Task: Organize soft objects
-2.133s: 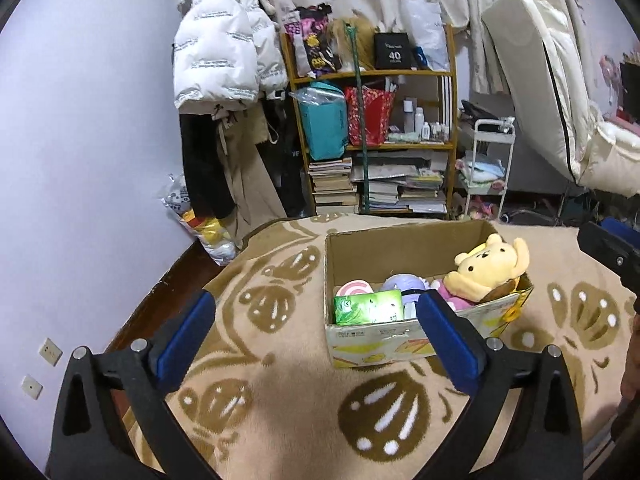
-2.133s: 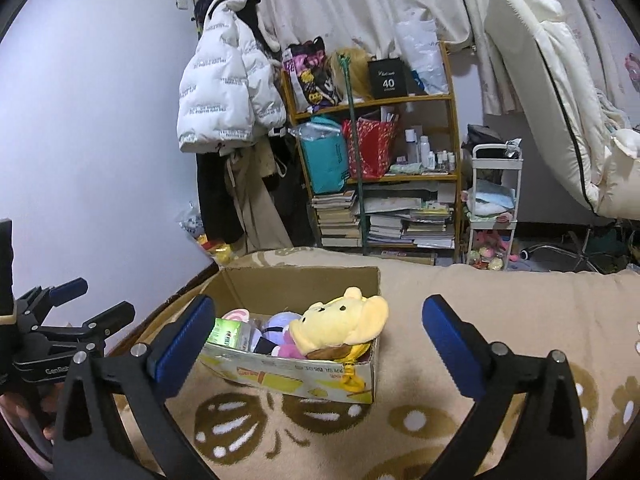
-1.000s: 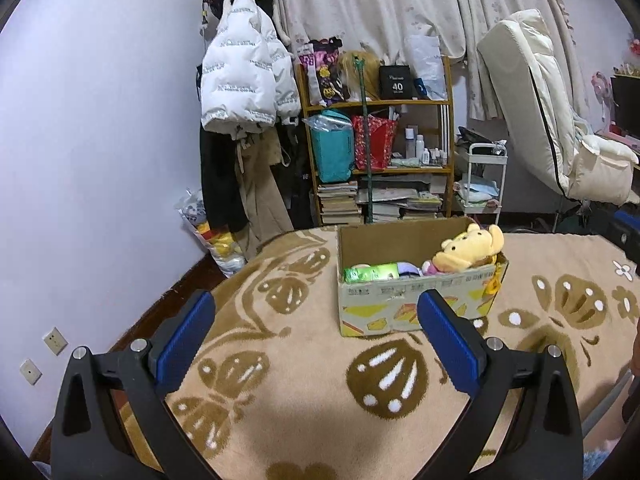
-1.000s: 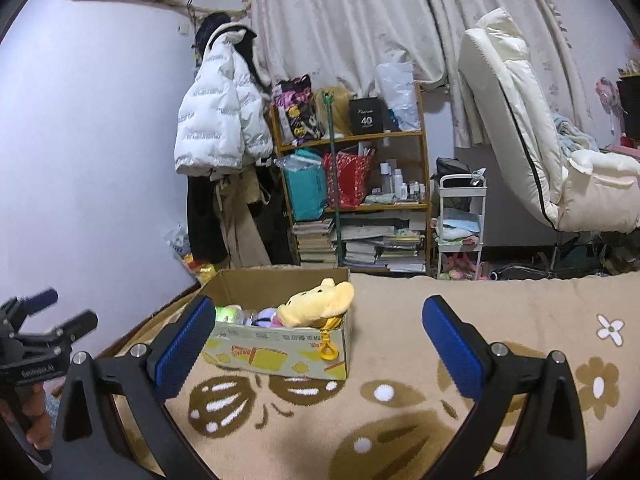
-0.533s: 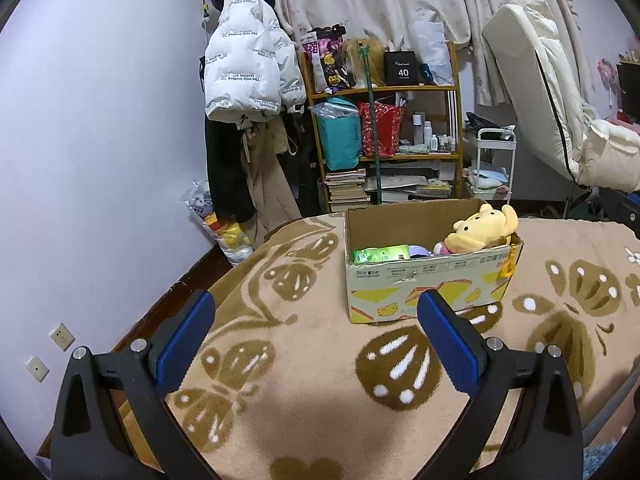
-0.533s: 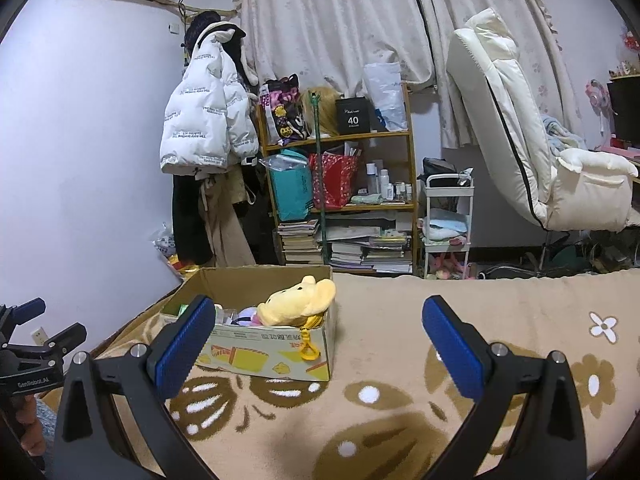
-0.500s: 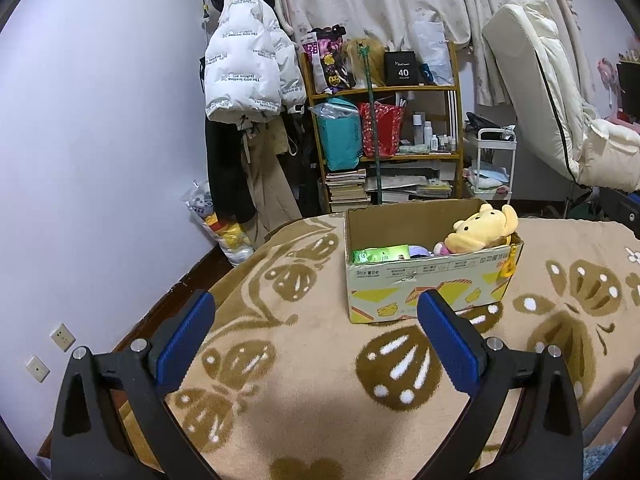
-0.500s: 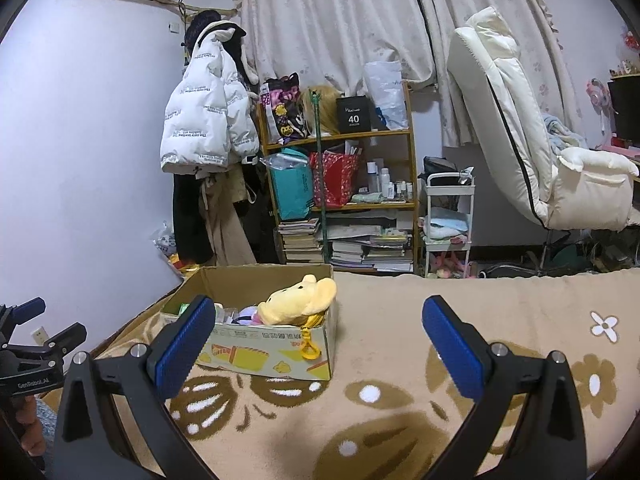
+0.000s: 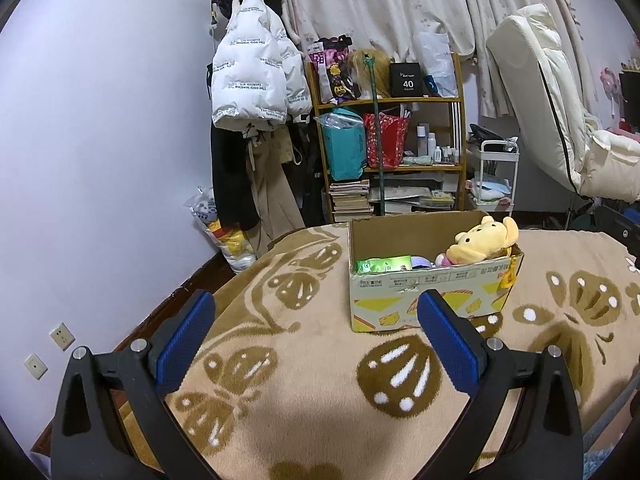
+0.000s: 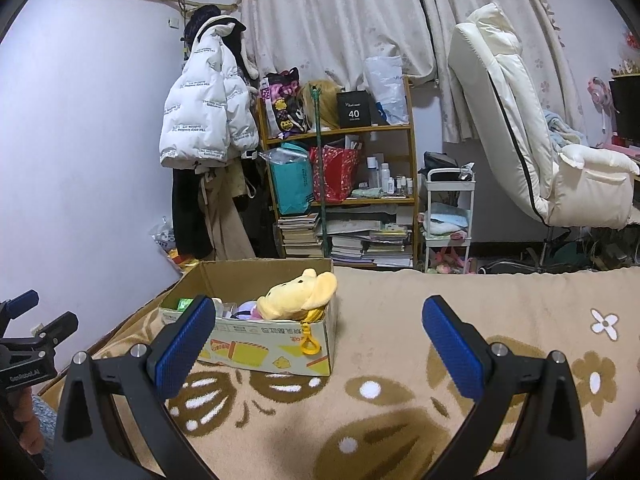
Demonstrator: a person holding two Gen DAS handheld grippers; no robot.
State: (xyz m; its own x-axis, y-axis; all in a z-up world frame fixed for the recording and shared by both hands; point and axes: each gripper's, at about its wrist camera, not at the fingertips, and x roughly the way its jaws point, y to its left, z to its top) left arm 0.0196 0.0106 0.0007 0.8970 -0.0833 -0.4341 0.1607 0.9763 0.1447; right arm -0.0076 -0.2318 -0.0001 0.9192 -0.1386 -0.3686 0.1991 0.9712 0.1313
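Note:
A cardboard box [image 9: 424, 296] [image 10: 264, 350] sits on a tan blanket with brown butterfly patterns [image 9: 304, 364] [image 10: 400, 380]. A yellow bear plush [image 9: 482, 242] [image 10: 298, 294] lies on top at the box's right end. Beside it lie a green packet [image 9: 383, 265] and small pink and purple soft items [image 10: 244, 307]. My left gripper [image 9: 316, 336] is open and empty, well short of the box. My right gripper [image 10: 316, 338] is open and empty too, with the box behind its left finger. The left gripper also shows at the far left edge [image 10: 24, 340] of the right wrist view.
A wooden shelf [image 10: 344, 184] with books, bags and bottles stands behind the bed. Coats hang on a rack [image 9: 256, 92]. A white cart [image 10: 448, 220] and a cream recliner [image 10: 540, 140] stand to the right. The wall runs along the left, with a strip of floor [image 9: 192, 288] below.
Both grippers have pulled back and up from the box, which now looks smaller and farther. The box and its contents have not moved. Both grippers stayed open.

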